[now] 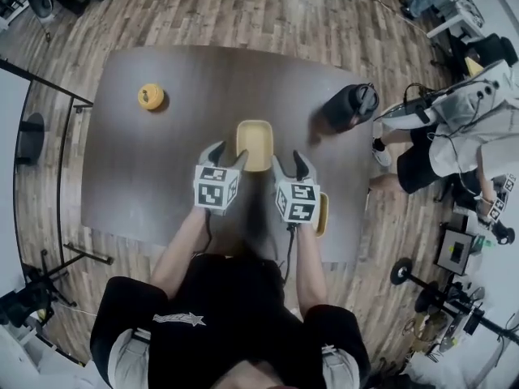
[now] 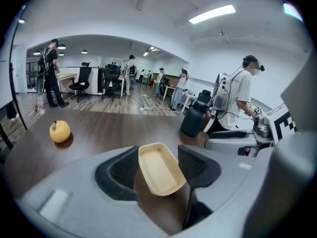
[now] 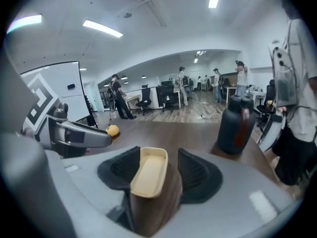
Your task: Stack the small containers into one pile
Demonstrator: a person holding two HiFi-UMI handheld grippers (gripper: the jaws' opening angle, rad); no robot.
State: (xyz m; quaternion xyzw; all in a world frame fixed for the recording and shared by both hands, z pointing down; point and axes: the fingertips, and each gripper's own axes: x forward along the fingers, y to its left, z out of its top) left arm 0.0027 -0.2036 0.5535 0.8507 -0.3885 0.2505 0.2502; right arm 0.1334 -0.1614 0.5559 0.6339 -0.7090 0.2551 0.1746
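Yellow rectangular container sits open side up on the table, long axis pointing away from the person. Left gripper and right gripper flank its near end, jaws apart, gripping nothing.

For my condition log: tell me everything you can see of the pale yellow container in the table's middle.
The container is a pale yellow, plastic-looking rectangular tray with rounded corners and a raised rim. It is empty and upright on the dark table. The left tool and right tool flank its near end, open, not gripping it.
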